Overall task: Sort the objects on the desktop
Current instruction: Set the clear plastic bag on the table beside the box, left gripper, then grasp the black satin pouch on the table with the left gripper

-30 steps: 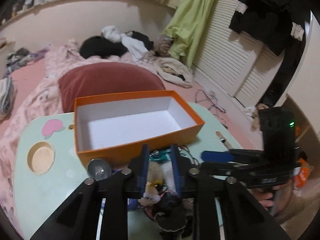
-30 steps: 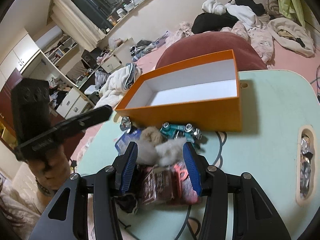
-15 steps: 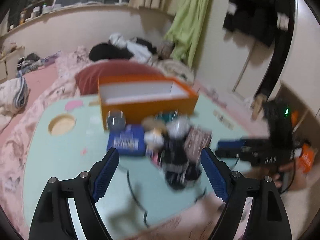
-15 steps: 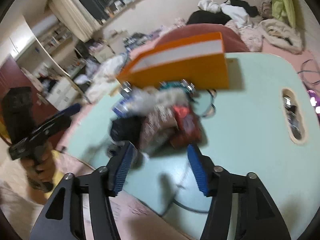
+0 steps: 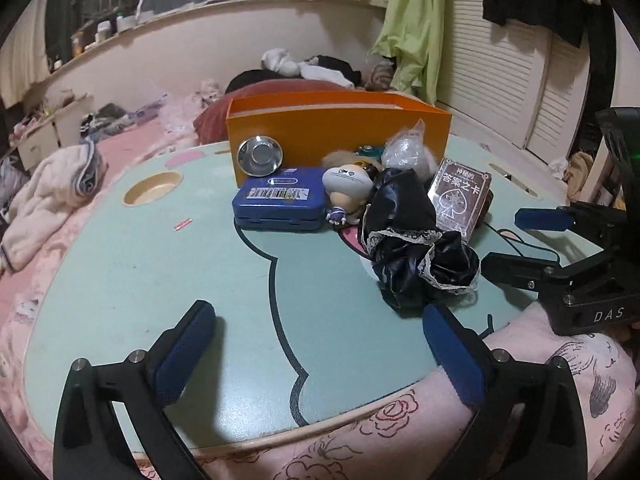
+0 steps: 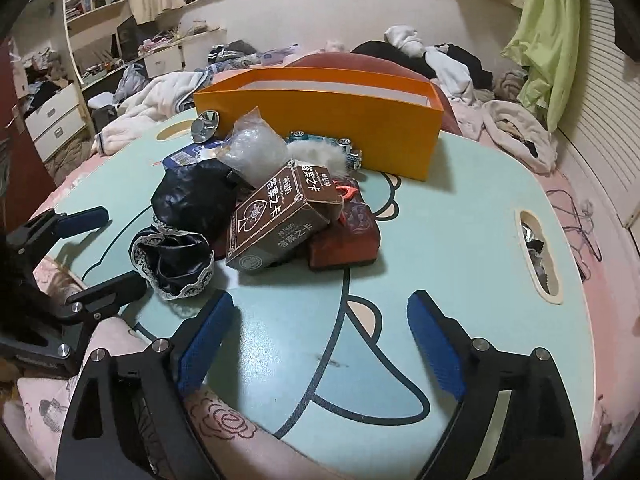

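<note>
Orange card walls of the box point(image 5: 340, 128) rise at the far side of the mint table point(image 5: 160, 272) in the left wrist view, with the clutter heaped just in front of it. The left gripper point(image 5: 316, 356) hangs over the near edge, jaws wide apart, nothing between them. A blue tin point(image 5: 280, 202) lies flat beside a small figurine point(image 5: 348, 194); the tin looks stiff and light, best pinched across its short sides. Black lace-trimmed cloth point(image 5: 416, 248) is limp and will bunch wherever it is nipped.

From the right wrist view, the right gripper point(image 6: 316, 344) is likewise spread and empty. A brown card box point(image 6: 280, 220) leans on a dark red pouch point(image 6: 352, 240); it looks rigid, so grip its narrow faces. A crinkly clear bag point(image 6: 252, 148) behind may slip.
</note>
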Demonstrator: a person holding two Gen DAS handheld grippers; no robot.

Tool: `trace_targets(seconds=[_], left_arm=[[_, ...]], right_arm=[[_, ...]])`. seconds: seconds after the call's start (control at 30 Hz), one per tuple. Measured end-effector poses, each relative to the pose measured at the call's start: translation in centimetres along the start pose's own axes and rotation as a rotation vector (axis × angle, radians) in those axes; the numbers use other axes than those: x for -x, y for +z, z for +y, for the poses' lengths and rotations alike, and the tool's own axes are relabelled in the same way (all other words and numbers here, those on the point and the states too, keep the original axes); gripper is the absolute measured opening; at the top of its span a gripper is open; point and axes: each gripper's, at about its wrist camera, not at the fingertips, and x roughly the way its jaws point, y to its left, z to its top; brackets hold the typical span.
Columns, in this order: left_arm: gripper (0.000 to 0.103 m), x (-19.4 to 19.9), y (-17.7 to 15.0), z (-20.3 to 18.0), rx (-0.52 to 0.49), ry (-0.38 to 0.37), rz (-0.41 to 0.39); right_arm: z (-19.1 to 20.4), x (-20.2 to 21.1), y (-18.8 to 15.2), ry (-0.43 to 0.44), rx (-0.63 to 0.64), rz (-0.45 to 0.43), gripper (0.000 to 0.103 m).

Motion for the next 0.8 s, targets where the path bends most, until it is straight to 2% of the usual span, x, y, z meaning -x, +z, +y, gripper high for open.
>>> trace_targets(seconds=[0.4,0.8], left_arm=[[0.103,-0.06,-0.06,0.52,0.024,0.022,0.01],[0.103,-0.11,-0.05,0.79,0.036,0.044,0.026]], right_arm=[[0.03,-0.31,-0.22,-0.037,-0.019,0.009,0.102],[-0.18,-0.2,-0.32,-0.043,-0.025,0.007,0.102]])
